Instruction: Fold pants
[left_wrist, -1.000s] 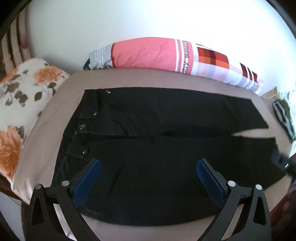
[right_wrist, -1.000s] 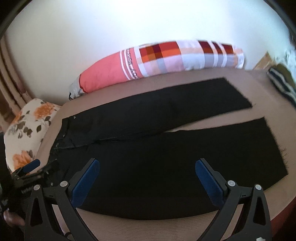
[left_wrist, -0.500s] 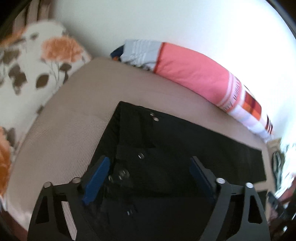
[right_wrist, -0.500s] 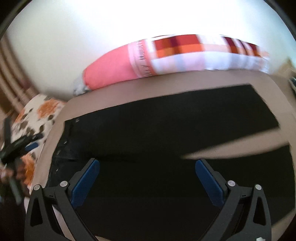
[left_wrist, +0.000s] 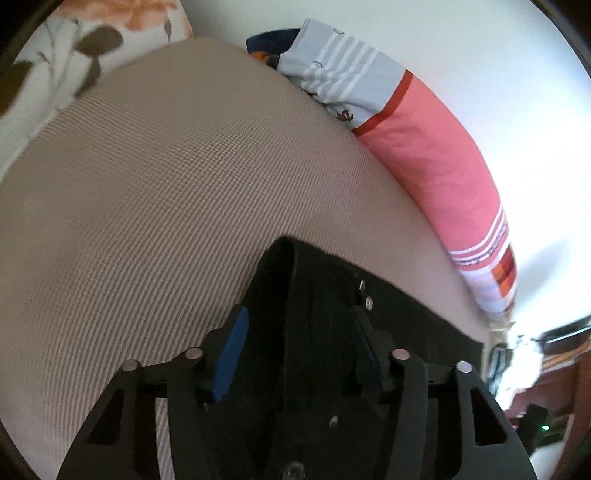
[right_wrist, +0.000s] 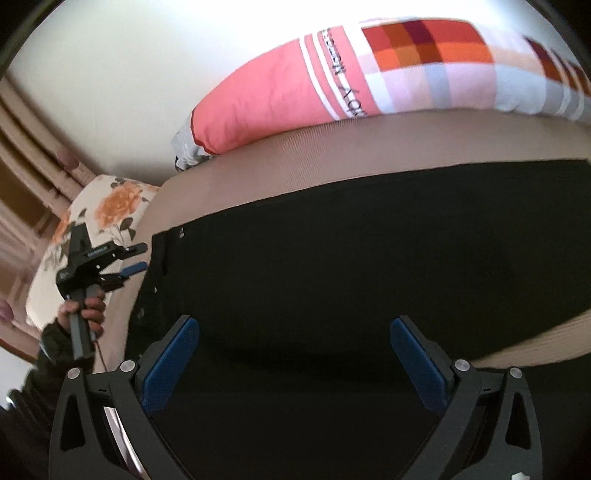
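Black pants (left_wrist: 413, 317) (right_wrist: 332, 251) lie flat on a beige bed (left_wrist: 147, 184). In the left wrist view my left gripper (left_wrist: 299, 332) sits low over the far corner of the waistband. Its jaws are closing with the waistband edge and its rivets between them, and the blue pads (left_wrist: 232, 350) stand clear of the cloth. The right wrist view shows this left gripper (right_wrist: 131, 264) at the waistband's edge, held by a hand (right_wrist: 83, 314). My right gripper (right_wrist: 293, 328) hangs open over the middle of the pants, with nothing gripped.
A long pink and checked pillow (left_wrist: 424, 155) (right_wrist: 277, 96) lies along the white wall behind the pants. A floral pillow (left_wrist: 92, 37) (right_wrist: 110, 206) bounds the bed beyond the waistband. Bare beige bed cover (right_wrist: 351, 147) runs between the pants and the long pillow.
My left gripper has swung to the waistband's far corner, come lower and rolled, and its jaws have narrowed. My right gripper has moved closer to the pants and toward the waist.
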